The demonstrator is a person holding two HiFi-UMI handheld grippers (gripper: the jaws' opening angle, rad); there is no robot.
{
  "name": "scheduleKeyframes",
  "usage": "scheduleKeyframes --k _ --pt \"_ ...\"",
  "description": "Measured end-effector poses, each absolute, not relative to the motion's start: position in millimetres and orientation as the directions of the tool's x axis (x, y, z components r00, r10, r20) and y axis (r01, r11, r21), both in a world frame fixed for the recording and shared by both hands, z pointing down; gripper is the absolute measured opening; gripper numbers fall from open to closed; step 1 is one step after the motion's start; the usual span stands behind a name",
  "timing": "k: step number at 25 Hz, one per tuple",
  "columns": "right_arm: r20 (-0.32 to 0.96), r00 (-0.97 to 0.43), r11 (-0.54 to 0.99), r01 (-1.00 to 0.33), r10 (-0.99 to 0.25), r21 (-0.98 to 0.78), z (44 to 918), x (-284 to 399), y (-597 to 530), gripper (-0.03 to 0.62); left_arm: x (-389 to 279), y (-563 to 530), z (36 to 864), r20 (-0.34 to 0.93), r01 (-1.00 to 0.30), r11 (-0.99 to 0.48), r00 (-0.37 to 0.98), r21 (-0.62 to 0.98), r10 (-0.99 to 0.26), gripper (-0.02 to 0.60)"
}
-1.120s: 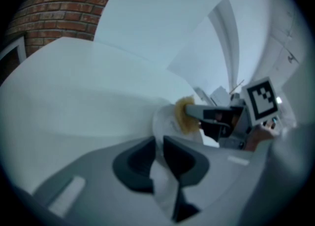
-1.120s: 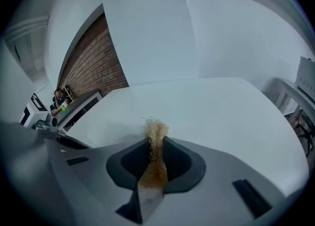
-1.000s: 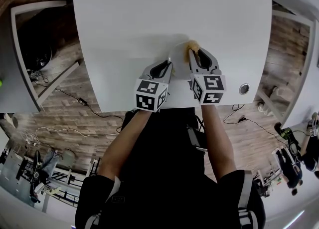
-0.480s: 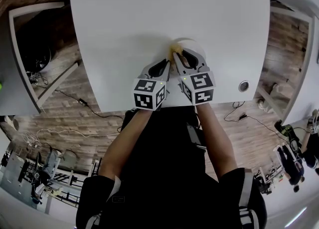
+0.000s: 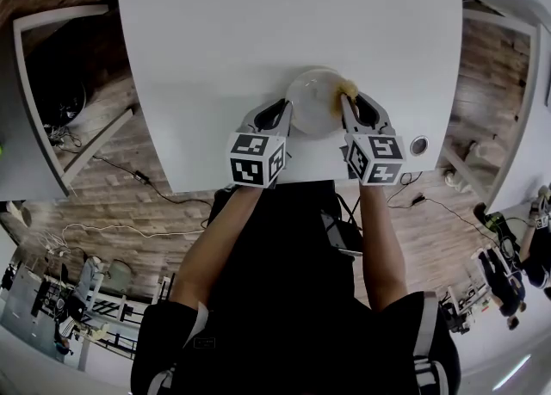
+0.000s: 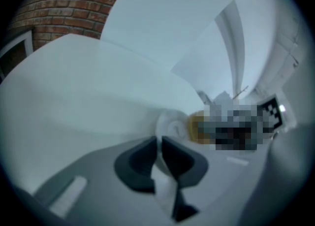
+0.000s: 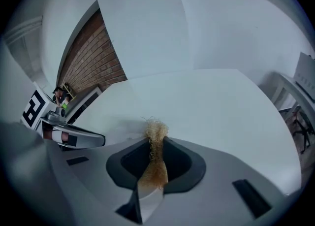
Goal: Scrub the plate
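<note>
Wood-plank floor (image 5: 129,204) under a white rectangular table (image 5: 258,32); person in dark sleeves stands at the table's near edge, one gripper in each hand; left gripper (image 5: 284,111) clenched on the near-left rim of a round white plate (image 5: 310,99), with the white edge pinched between the dark jaws in the left gripper view; right gripper (image 5: 353,102) clamped on a tan fibrous scrubbing pad (image 5: 348,89), fibres bulging out past the jaw tips in the right gripper view; pad sits at the plate's far-right rim; plate lies on the table near the front edge, between the two grippers; small round metal grommet (image 5: 419,146) is set in the tabletop just right of the right gripper; red brick wall (image 7: 93,57) beyond the table's far end.
</note>
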State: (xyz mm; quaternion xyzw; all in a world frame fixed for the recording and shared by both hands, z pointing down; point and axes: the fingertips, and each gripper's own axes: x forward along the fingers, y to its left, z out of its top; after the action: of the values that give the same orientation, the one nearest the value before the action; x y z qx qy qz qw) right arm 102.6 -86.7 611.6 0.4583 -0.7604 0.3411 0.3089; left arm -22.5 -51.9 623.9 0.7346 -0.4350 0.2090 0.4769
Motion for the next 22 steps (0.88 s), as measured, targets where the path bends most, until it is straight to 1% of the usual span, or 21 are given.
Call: scheduleKeyframes --k 2,5,12,15,18,22 --pt "0.784 -0.374 0.332 -0.916 -0.495 -0.227 609.3 108.6 -85.5 0.061 -22.7 -52.8 623.4 0.721 -0.838 -0.162 0.534 0.521 -0.442 0.032" --pt "0.785 -0.386 0.343 -0.909 -0.485 -0.235 611.4 97.3 -83.8 0.061 -23.7 -53.6 622.7 0.721 -0.839 -0.16 0.532 0.52 -0.445 0.032" --pt "0.756 -0.515 0.463 -0.828 -0.405 -0.316 614.1 23.8 -75.8 0.061 -23.7 -52.6 622.6 0.724 -0.843 -0.157 0.525 0.515 -0.447 0.032" --pt "0.745 -0.548 0.504 -0.799 -0.381 -0.329 612.4 3.9 -70.4 0.061 -24.7 -51.2 622.9 0.725 -0.844 -0.151 0.522 0.514 -0.449 0.032" --pt "0.75 -0.541 0.503 -0.802 -0.381 -0.324 613.6 9.4 -69.9 0.061 -24.8 -51.8 623.3 0.725 -0.843 -0.143 0.522 0.518 -0.449 0.034" --pt "0.775 -0.488 0.462 -0.839 -0.402 -0.289 615.0 41.6 -68.1 0.061 -23.0 -54.1 622.9 0.727 -0.843 -0.144 0.522 0.518 -0.445 0.032"
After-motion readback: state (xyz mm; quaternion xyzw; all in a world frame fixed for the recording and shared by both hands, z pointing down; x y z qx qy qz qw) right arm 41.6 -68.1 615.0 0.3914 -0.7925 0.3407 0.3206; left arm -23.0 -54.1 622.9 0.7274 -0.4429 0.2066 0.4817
